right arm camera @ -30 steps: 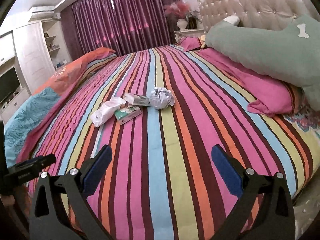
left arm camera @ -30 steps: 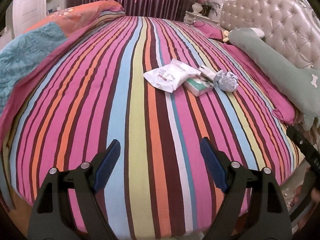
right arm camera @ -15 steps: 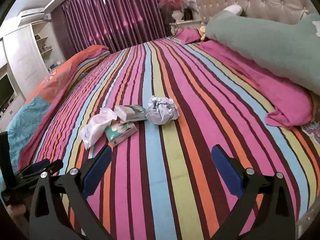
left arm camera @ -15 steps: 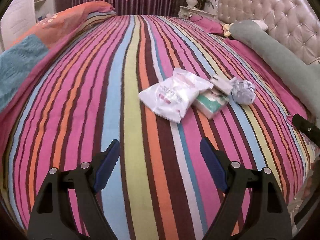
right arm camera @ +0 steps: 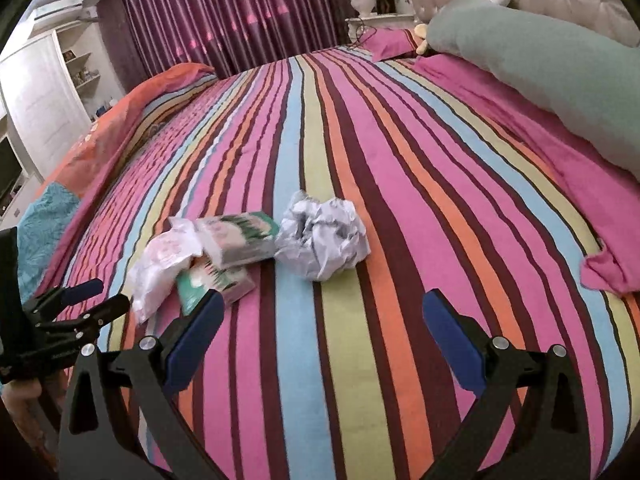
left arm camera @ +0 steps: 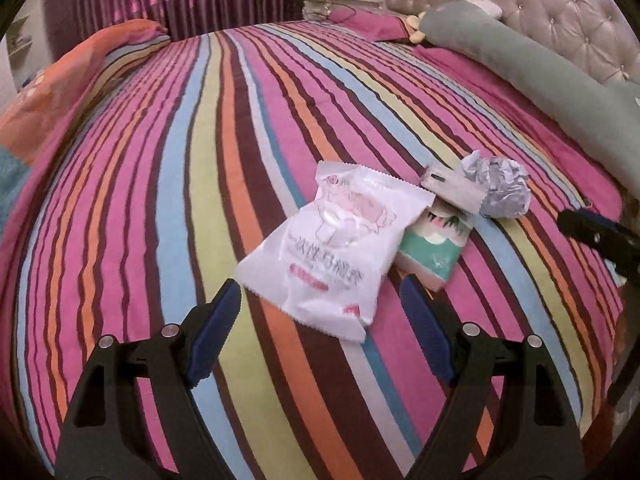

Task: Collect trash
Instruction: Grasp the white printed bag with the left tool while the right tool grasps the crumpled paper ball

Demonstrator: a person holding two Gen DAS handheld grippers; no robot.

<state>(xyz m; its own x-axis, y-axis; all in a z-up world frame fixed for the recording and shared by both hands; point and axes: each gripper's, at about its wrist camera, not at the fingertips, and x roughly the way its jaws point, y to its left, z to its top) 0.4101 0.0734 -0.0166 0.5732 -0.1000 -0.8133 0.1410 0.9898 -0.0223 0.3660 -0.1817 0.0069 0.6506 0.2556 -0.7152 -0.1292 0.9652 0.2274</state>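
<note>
From the left wrist, the left gripper [left arm camera: 320,312] is spread wide and holds nothing. The white plastic wrapper [left arm camera: 328,244] lies on the striped bedspread [left arm camera: 160,200] straight ahead, its near end reaching in between the fingertips. Ahead and to the right lie a green tissue pack [left arm camera: 430,246], a second small pack [left arm camera: 450,186] and the crumpled paper ball [left arm camera: 498,188] — all touching.

From the right wrist, the right gripper [right arm camera: 320,312] is also spread and empty. The paper ball [right arm camera: 324,236] sits just ahead, between its fingers' lines; the packs [right arm camera: 236,240] and wrapper [right arm camera: 160,268] lie ahead-left — the left gripper [right arm camera: 86,300] beside them.
</note>
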